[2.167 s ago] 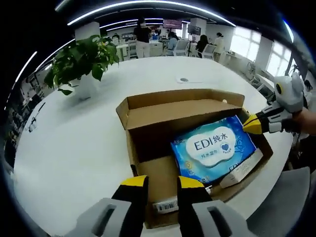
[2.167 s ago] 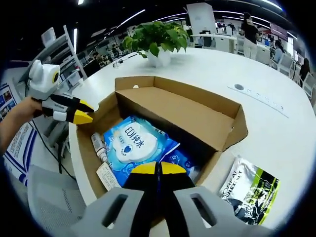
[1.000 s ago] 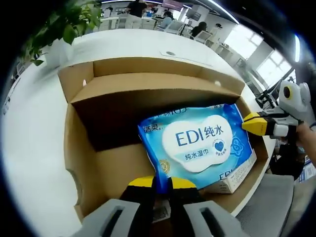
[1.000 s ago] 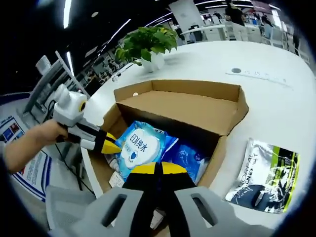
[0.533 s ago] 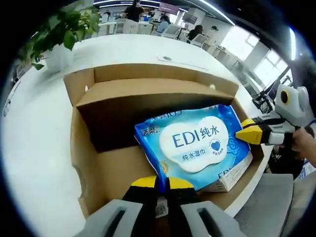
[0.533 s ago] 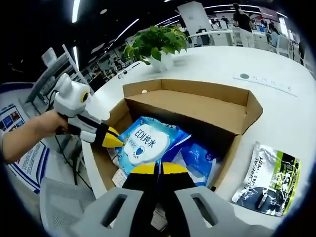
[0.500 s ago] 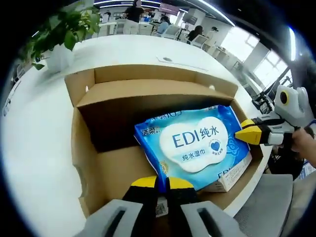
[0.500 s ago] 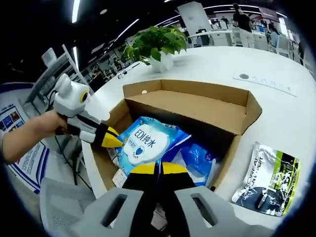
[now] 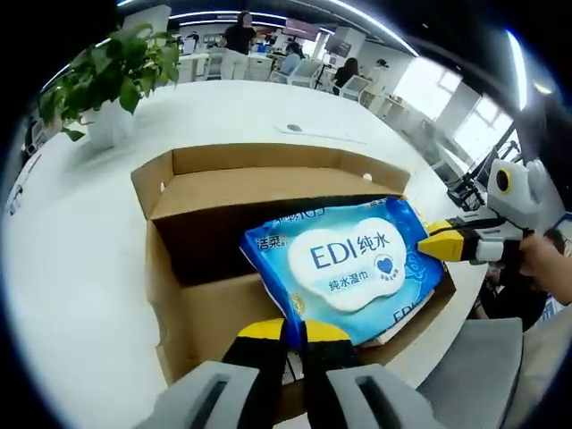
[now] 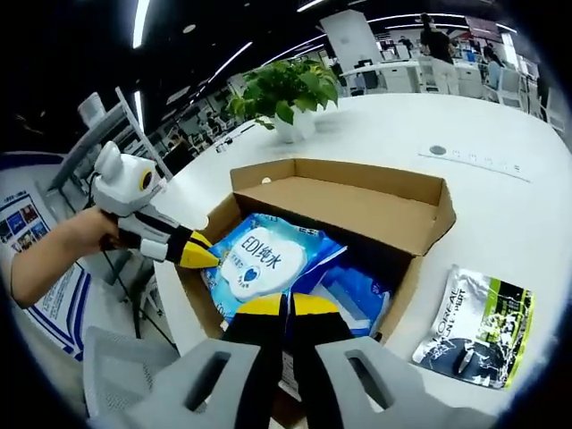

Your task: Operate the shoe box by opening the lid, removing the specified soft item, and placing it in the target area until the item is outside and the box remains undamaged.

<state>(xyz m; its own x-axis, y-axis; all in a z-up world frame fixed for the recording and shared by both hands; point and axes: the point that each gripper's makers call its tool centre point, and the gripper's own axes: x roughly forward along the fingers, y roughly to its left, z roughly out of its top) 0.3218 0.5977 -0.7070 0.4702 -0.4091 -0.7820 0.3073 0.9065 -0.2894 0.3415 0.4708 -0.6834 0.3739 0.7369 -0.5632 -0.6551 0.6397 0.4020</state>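
While the round white table [image 9: 80, 268] carries the open brown cardboard box [image 9: 259, 192], the blue wet-wipes pack [image 9: 344, 264] is partly raised inside this box. Both the left gripper [image 9: 284, 332] and right gripper [image 10: 286, 307] are closed, each pinching one edge of the pack.

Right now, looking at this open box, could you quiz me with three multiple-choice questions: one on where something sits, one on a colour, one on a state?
1. Where does the silver sachet lie?
A. in the box
B. on the white table beside the box
C. under the plant

2. What colour is the wipes pack?
A. blue
B. red
C. green

3. The cardboard box is
A. taped shut
B. crushed flat
C. open

Answers: 1 B, the sachet rests on the tabletop outside the box wall; 2 A, blue wrapper with a white label; 3 C, its lid stands back and the contents show.
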